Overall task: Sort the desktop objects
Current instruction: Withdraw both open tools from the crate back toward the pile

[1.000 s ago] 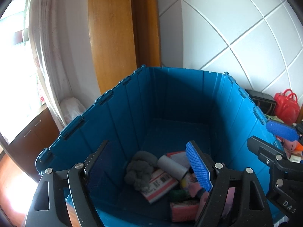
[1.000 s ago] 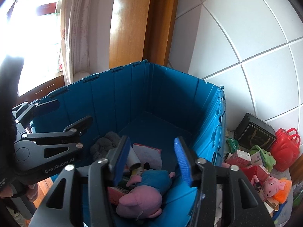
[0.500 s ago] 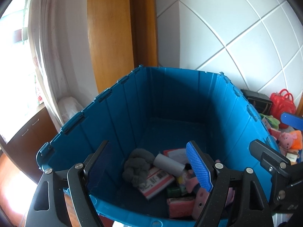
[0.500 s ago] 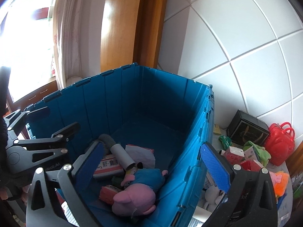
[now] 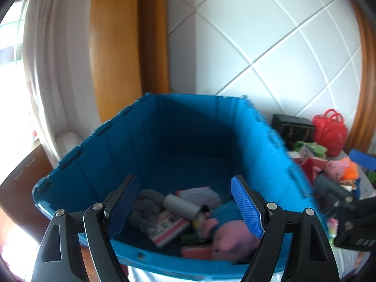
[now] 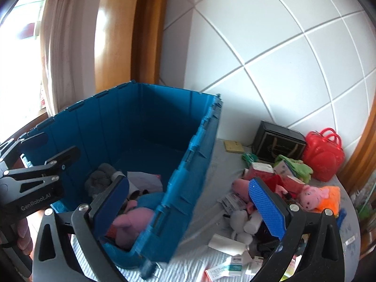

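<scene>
A blue crate (image 5: 277,155) (image 6: 192,164) stands on the table and holds a pink pig plush (image 5: 232,237) (image 6: 131,221), a grey cloth (image 5: 145,202), a grey tube (image 5: 181,205) and small boxes. My left gripper (image 5: 185,206) is open and empty, above the crate's near edge. My right gripper (image 6: 192,209) is open and empty, astride the crate's right wall. To the crate's right lies a heap of objects: a pink-and-orange plush (image 6: 319,197), a white plush (image 6: 239,223), small boxes (image 6: 258,171).
A black box (image 6: 279,143) and a red bag (image 6: 324,155) stand at the back right by the tiled wall. A green cloth (image 6: 296,164) lies in front of them. Cartons and papers (image 6: 230,265) lie on the striped tablecloth near the front.
Both grippers have drawn back and up from the crate. The right gripper has opened wide and swung right, so the heap beside the crate now shows.
</scene>
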The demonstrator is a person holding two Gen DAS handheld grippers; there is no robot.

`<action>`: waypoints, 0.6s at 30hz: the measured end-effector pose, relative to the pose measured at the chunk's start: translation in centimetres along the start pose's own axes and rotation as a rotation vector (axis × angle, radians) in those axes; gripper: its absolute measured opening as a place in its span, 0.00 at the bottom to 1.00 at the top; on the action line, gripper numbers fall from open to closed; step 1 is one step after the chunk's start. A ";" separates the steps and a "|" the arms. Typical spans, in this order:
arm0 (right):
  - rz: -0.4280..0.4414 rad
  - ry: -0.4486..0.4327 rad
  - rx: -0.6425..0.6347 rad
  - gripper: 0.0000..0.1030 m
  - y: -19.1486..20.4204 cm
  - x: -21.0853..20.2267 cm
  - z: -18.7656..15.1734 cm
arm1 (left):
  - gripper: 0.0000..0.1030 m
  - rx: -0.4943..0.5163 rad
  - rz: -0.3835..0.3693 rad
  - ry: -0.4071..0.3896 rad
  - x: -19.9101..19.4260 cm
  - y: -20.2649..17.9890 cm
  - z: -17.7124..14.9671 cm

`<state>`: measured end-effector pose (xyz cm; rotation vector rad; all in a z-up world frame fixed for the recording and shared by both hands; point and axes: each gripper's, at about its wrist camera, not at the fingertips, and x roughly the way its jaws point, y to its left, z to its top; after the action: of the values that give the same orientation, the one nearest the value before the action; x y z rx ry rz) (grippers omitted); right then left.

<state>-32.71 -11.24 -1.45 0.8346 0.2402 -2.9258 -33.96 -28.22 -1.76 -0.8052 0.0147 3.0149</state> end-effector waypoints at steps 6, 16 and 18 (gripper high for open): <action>-0.073 -0.008 0.083 1.00 -6.2 -3.1 -2.8 | 0.79 0.080 -0.095 -0.048 -1.9 -6.7 0.2; -0.206 0.070 0.226 1.00 -22.5 -8.2 -11.0 | 0.79 0.157 -0.211 -0.011 -3.3 -22.0 -2.9; -0.209 0.090 0.239 1.00 -25.3 -8.7 -12.7 | 0.79 0.169 -0.226 0.016 -3.2 -25.2 -4.1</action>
<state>-22.00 16.26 -4.29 1.0331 -0.0196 -3.1606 -28.58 -3.18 -3.84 -0.7584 0.1651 2.7516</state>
